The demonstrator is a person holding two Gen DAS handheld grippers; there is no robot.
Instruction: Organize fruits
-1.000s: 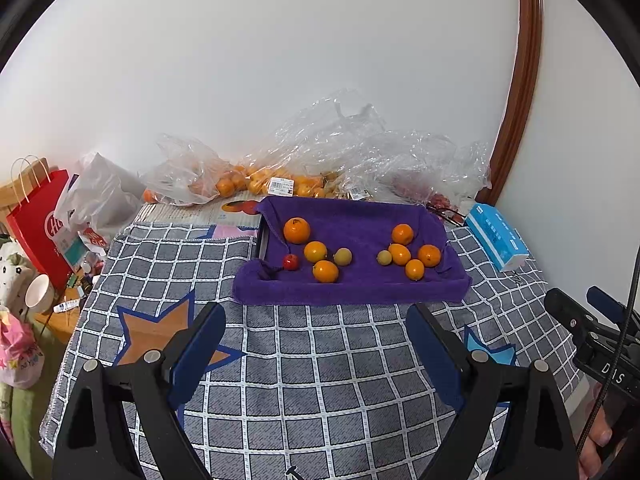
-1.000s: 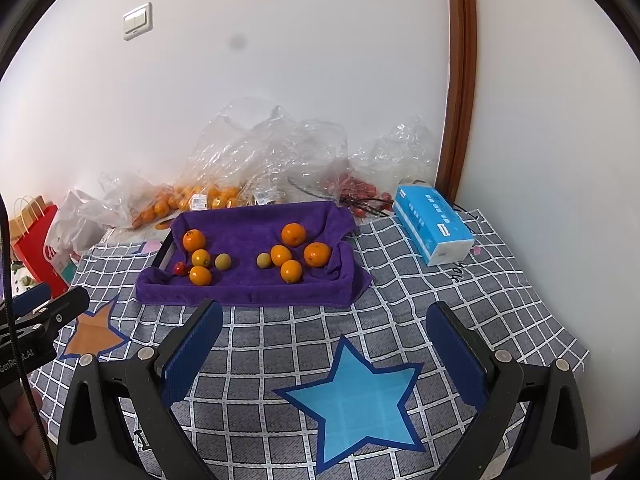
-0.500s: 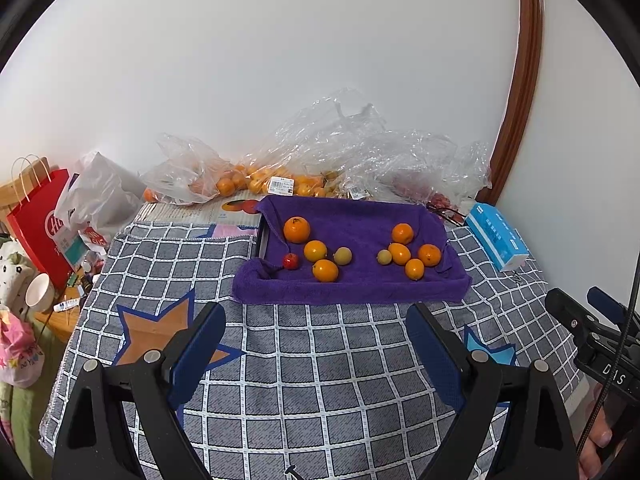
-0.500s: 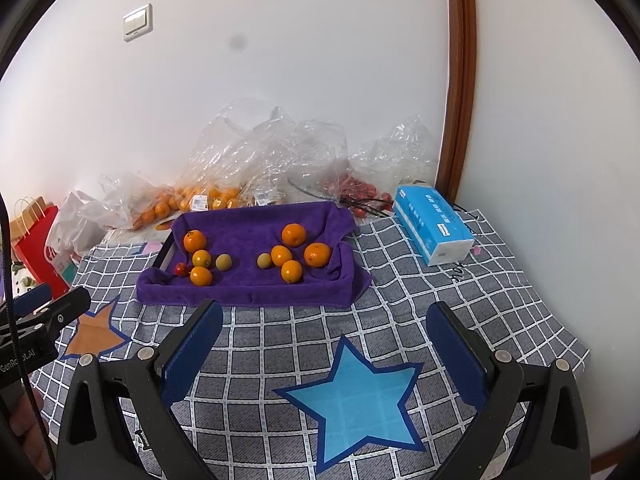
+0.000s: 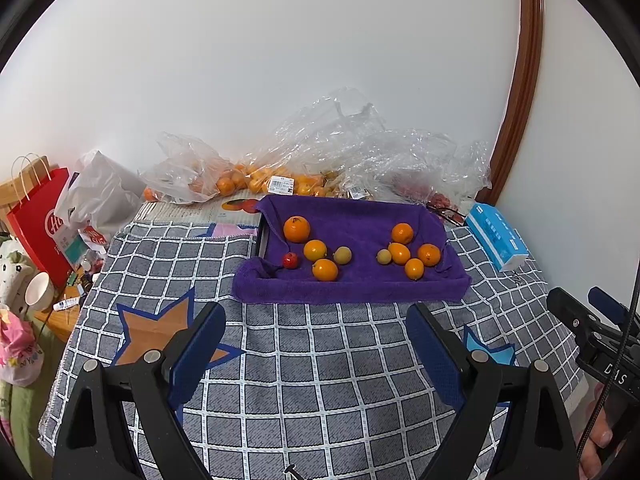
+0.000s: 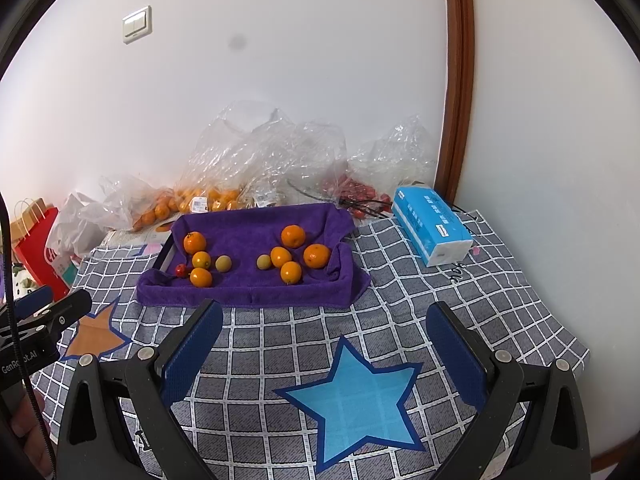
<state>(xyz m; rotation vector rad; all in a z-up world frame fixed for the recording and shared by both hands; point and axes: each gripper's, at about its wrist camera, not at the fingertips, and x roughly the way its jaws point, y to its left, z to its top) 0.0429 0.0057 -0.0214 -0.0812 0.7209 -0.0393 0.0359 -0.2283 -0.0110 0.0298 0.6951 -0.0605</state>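
Observation:
A tray lined with a purple towel (image 5: 352, 288) (image 6: 248, 292) sits at the back of the checked tablecloth. Its left group holds oranges (image 5: 296, 229) (image 6: 195, 242), a small red fruit (image 5: 291, 260) (image 6: 181, 269) and a yellow-green fruit (image 5: 342, 255) (image 6: 223, 263). Its right group holds several oranges (image 5: 429, 255) (image 6: 317, 256) and a yellow-green fruit (image 5: 384, 257) (image 6: 263, 261). My left gripper (image 5: 316, 344) is open and empty, in front of the tray. My right gripper (image 6: 324, 344) is open and empty, over a blue star.
Clear plastic bags with oranges (image 5: 240, 180) (image 6: 208, 200) and red fruit (image 6: 360, 194) lie against the wall behind the tray. A blue tissue pack (image 5: 496, 236) (image 6: 432, 224) lies right of it. A red paper bag (image 5: 40, 216) and a cup (image 5: 38, 290) stand off the left edge.

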